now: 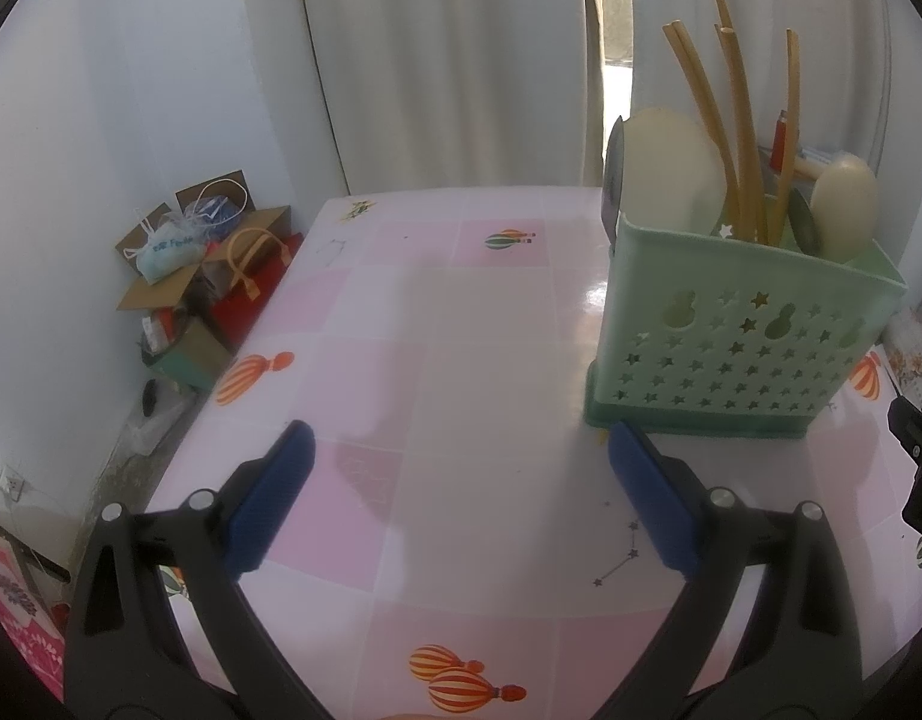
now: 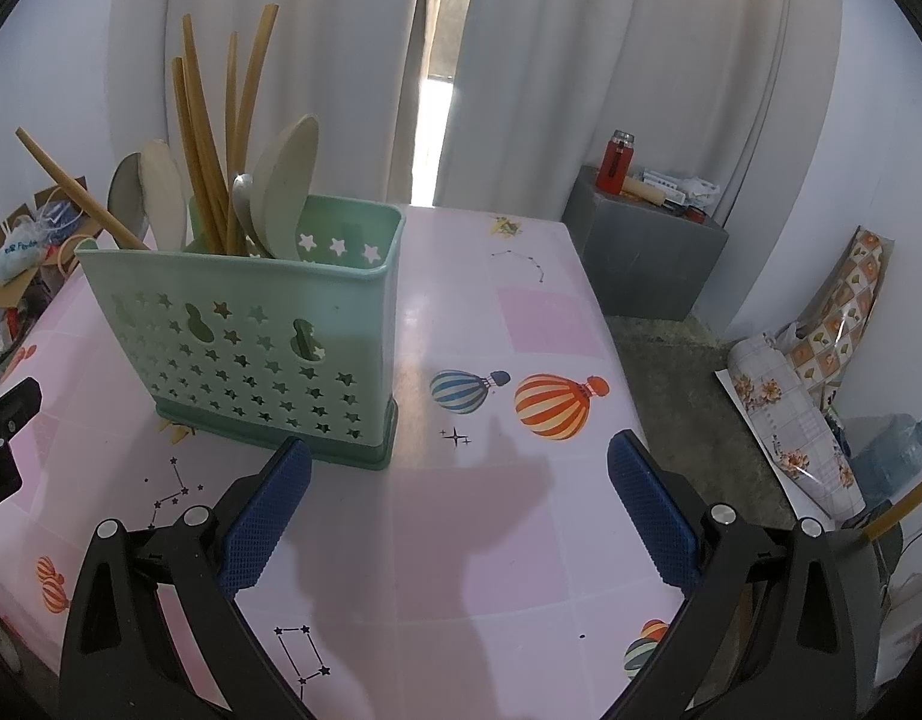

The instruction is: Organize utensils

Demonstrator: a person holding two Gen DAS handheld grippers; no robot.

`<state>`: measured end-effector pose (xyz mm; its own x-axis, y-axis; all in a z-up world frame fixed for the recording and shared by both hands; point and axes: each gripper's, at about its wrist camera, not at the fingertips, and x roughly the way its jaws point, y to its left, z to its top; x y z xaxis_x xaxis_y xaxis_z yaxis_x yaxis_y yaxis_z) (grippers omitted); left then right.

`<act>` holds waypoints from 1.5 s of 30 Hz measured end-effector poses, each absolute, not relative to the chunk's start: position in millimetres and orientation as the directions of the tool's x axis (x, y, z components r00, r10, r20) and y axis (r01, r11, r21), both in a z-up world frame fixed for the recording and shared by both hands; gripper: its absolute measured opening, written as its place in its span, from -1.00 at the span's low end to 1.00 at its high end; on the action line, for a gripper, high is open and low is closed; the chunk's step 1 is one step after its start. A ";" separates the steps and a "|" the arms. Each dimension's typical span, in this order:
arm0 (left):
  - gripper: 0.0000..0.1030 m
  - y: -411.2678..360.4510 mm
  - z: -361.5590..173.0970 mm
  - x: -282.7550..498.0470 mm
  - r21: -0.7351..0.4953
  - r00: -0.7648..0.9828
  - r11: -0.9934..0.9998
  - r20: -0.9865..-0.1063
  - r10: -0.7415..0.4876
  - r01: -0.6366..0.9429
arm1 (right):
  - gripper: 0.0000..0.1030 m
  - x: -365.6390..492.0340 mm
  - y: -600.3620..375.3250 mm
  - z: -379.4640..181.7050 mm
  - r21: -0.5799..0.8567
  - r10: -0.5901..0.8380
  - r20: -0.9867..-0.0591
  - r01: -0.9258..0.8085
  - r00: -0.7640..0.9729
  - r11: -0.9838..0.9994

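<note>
You are holding the left gripper (image 1: pixel 461 501) low over the table (image 1: pixel 437 324), its jaws spread wide and gripping nothing, and the pink cloth between the pads is lying bare. That suits a hand with nothing left to fetch on this side, as far as this view is showing.

Moving right, the holder (image 1: pixel 742 336) is standing upright on the table just ahead of the left gripper's right finger, near the table's right part. Everything is sitting handle-down or bowl-up inside it, which is keeping the pieces together and off the cloth. Counting in the right wrist view: five chopsticks (image 2: pixel 200 138) are rising from the middle compartment, and a sixth is leaning out leftward over the rim. Two pale spoons (image 2: pixel 284 180) are showing their bowls, and two metal spoons (image 2: pixel 123 189) are sitting beside them. The far right compartment appears to be empty.

Further right, you are holding the right gripper (image 2: pixel 459 507) over open table beside the holder, jaws equally spread and empty. Its left finger is close to the holder's base, though I cannot tell whether it is touching.

With no loose piece lying on the cloth in either view, the sorting is probably finishing.
</note>
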<state>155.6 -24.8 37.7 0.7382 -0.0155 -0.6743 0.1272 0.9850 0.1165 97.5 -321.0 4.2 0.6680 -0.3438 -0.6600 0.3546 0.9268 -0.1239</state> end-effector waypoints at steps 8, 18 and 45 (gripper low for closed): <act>0.83 -24.4 37.1 155.8 0.116 0.739 0.985 -0.674 -0.015 0.126 | 0.87 97.3 -321.4 4.6 -0.122 -0.343 -0.661 0.355 0.668 0.927; 0.83 -23.7 36.8 155.3 0.118 0.739 0.985 -0.674 -0.014 0.126 | 0.87 97.3 -321.4 5.0 -0.118 -0.340 -0.659 0.355 0.671 0.928; 0.83 -21.8 36.2 152.7 0.117 0.733 0.985 -0.680 -0.012 0.124 | 0.87 97.6 -323.7 6.5 -0.113 -0.339 -0.661 0.358 0.669 0.927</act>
<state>152.7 -21.8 36.2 0.7328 -0.0116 -0.6803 0.1242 0.9853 0.1170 97.6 -323.7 6.5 0.6695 -0.3390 -0.6610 0.3583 0.9268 -0.1125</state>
